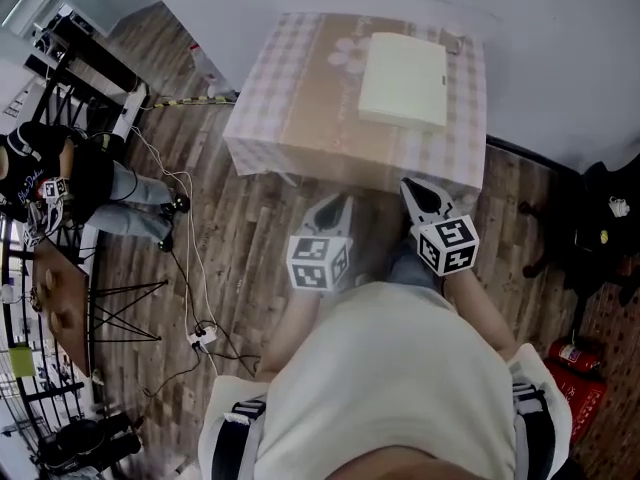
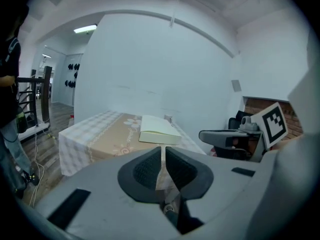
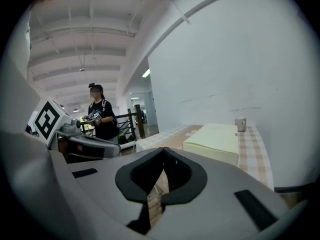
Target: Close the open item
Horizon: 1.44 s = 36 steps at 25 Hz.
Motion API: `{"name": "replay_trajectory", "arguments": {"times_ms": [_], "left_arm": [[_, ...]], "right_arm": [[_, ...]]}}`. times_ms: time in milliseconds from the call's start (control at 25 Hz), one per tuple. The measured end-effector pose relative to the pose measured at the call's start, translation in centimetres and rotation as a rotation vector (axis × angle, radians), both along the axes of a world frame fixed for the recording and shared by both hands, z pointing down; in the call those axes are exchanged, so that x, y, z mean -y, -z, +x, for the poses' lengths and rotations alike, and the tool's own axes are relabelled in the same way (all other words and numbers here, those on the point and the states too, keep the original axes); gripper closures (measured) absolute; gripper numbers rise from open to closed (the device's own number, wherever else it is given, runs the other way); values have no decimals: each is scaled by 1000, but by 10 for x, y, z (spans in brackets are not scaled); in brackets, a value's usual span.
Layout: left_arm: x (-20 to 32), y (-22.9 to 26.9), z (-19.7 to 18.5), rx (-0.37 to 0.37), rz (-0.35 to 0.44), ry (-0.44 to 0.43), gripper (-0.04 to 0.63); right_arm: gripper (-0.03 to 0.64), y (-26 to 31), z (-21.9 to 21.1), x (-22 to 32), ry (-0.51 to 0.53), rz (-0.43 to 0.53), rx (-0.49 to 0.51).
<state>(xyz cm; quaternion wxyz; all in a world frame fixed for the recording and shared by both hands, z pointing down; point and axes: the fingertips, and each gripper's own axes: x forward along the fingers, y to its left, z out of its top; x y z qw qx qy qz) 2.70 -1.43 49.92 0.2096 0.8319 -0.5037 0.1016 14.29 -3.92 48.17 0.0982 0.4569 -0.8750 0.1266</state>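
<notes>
Wood-plank flooring surrounds a counter (image 1: 270,118) draped in a beige-and-white checked cloth. The pale cream, flat rectangular box (image 1: 403,80) lies on it towards the far right side, near a small grey cup (image 1: 453,40). Its top sits level with flush edges, so to me it looks already closed. I judge it to be light and fairly stiff, probably cardboard and easy to dent, best handled by the lid's front edge. My left tool (image 1: 340,203) and right tool (image 1: 412,188) hang well short of the counter, both clenched on nothing.
</notes>
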Motion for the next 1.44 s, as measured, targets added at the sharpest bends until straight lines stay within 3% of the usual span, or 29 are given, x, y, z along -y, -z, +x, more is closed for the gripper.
{"name": "replay_trajectory", "arguments": {"times_ms": [480,1440], "left_arm": [[-14,8,-17,-16,23,21,568],[-9,4,-8,-19,10,15,568]], "right_arm": [[617,17,-18,-19,12,49,13],[617,29,-13,-13,19,87,25]]}}
